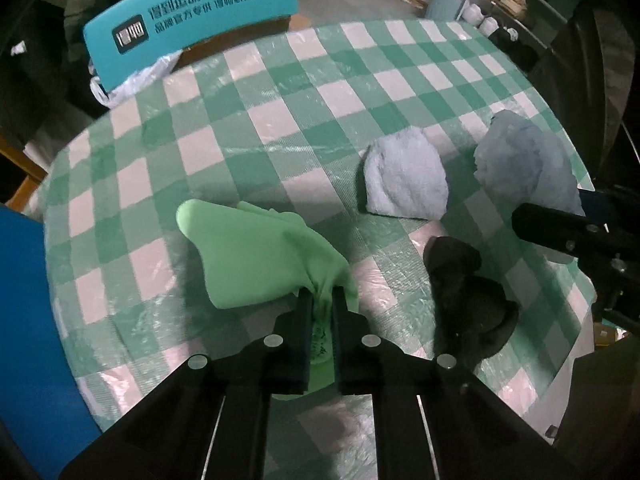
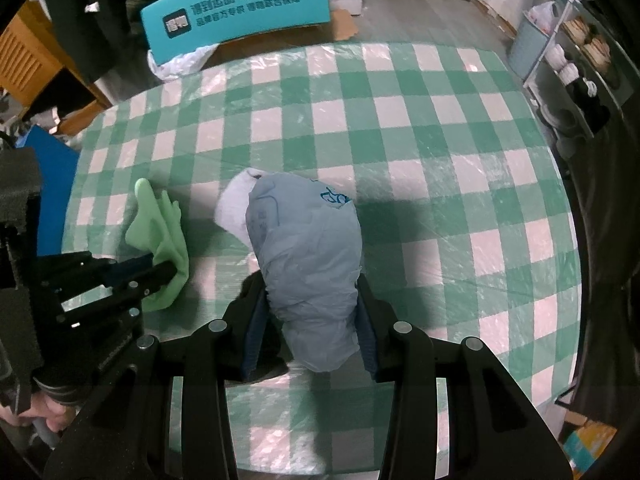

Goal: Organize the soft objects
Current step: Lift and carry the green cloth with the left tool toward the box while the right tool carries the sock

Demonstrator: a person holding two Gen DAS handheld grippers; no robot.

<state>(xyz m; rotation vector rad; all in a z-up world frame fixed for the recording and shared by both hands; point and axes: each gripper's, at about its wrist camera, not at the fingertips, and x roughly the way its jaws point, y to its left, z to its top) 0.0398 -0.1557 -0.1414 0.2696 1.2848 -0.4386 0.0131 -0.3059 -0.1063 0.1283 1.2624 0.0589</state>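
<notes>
The left claw (image 1: 322,300) is clamped on a crumpled light-green cloth (image 1: 256,256); the right claw (image 2: 312,320) grips a grey-blue plastic bag (image 2: 308,256) over the green-checked desk (image 2: 440,160).

Smooth matt green cloth (image 1: 256,256), fluffy pale-blue towel (image 1: 404,176), crinkled grey-blue plastic bag (image 2: 308,264), glossy plastic-covered checked tablecloth (image 1: 280,120).

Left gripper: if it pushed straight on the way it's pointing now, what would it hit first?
The left gripper is shut on the green cloth, so the cloth goes down first. Right behind it is the checked tablecloth; nothing else seems in line, though depth is unclear.
</notes>
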